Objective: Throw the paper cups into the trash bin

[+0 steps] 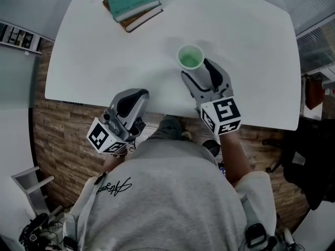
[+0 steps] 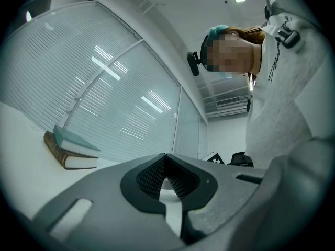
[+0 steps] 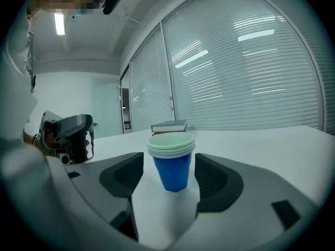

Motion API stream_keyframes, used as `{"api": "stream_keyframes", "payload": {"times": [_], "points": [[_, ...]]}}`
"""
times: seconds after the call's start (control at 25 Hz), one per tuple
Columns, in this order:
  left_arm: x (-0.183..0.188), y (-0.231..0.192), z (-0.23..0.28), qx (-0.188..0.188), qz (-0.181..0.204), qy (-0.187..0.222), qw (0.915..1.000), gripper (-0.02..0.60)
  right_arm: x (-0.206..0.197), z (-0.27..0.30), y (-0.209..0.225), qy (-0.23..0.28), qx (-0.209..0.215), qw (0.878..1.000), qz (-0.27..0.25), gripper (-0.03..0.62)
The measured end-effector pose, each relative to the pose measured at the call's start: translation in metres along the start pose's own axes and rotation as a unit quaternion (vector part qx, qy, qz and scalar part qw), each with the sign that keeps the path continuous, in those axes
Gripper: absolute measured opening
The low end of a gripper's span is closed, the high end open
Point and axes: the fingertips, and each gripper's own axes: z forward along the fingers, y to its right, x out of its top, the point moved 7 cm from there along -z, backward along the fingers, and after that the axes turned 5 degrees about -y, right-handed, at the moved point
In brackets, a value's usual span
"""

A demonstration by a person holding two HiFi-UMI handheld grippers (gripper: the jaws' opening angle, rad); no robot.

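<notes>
Reaching for the paper cups point(image 3: 171, 158) is the step in hand, by my reading: the right gripper point(image 1: 202, 73) lies low over the worktop point(image 1: 104, 61) with its jaws wide apart, one either side of the cups. A gap shows on both sides, so nothing is gripped yet. The cups are a nested stack, blue outside with pale green rims, standing upright near the worktop's near edge, right of its middle. The left gripper point(image 2: 166, 158) hangs at the near edge, left of the cups, its jaws together on nothing. Two stacked books point(image 1: 131, 4) lie at the far edge. Next, the right jaws likely need to slide a little further along the stack and close gently, since thin paper may crush. No trash bin shows in any view, so it must be found before the throw.
</notes>
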Motion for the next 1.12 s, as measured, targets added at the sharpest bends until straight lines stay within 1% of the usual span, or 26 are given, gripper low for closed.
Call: {"api": "stream_keyframes", "payload": {"times": [0.16,0.52,0.92,1.12], "points": [[0.001,-0.006,0.001,0.001,-0.003,0.002,1.0000,0.003,0.003,0.008,0.003,-0.009,-0.006,1.000,-0.001,0.282],[0.002,-0.019,0.000,0.006,-0.005,0.005,1.0000,0.003,0.002,0.022,0.005,-0.031,-0.003,0.999,-0.006,0.285],[0.003,-0.027,0.000,0.010,-0.011,0.009,0.9998,0.003,0.009,0.036,0.010,-0.032,0.005,0.999,-0.003,0.284],[0.005,-0.029,-0.003,0.011,-0.010,0.009,0.9998,0.003,0.011,0.035,0.006,-0.030,0.009,0.999,-0.022,0.284]]}}
